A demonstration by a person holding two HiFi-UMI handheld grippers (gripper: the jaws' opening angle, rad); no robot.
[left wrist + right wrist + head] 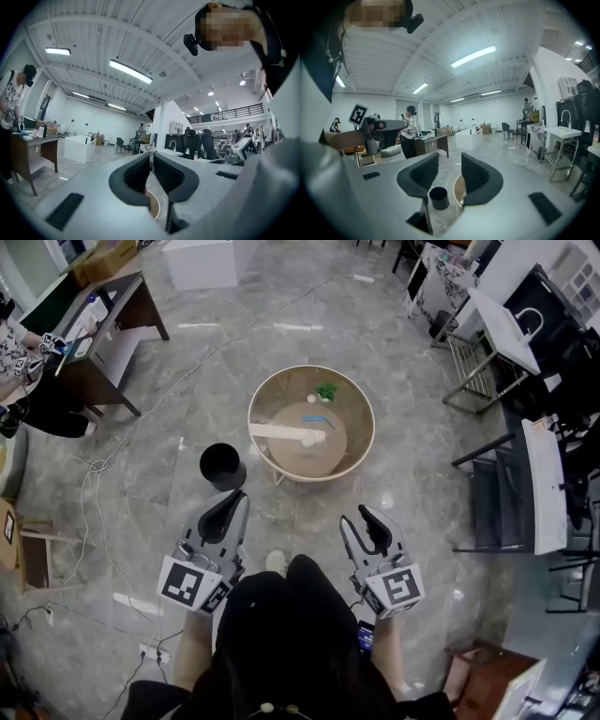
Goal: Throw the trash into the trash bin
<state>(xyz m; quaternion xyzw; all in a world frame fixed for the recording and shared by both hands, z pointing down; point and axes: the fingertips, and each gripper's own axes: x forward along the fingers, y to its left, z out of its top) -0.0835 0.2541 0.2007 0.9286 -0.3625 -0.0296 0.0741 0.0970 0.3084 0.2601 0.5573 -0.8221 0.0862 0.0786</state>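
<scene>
A grey marble floor fills the room, with desks and chairs pushed to the edges and a cable trailing across the tiles. In the middle stands a low round surface (251, 418) with a raised pale rim. The trash is all lying on it: a long white strip (281, 431), a crumpled white ball (311, 437), a green scrap (326, 390) and a small blue piece (319, 418).

The black trash bin (222, 465) stands on the floor just ahead of the left gripper (230, 495) and touching or nearly touching the near-left edge of the round surface. The left jaws are drawn together to a thin slit with nothing in it. The right gripper (361, 518) has its jaws partly apart, a moderate gap and nothing in it. In the right gripper view, the bin and the rim of the surface show through that gap, ahead and low. All the trash lies beyond both sets of jaws, well ahead and between them.

As I read it, this is the approach before a pick, since neither gripper carries anything and the bin shows no trash from here. The next move likely calls for one gripper, probably the right with its jaws already parted, to go forward over the rim. It would then tip downward and widen enough to straddle one piece, the ball or the end of the strip being the easiest. The rim needs clearing on the way in, and the bin sits close enough that a low sweep could knock it.
</scene>
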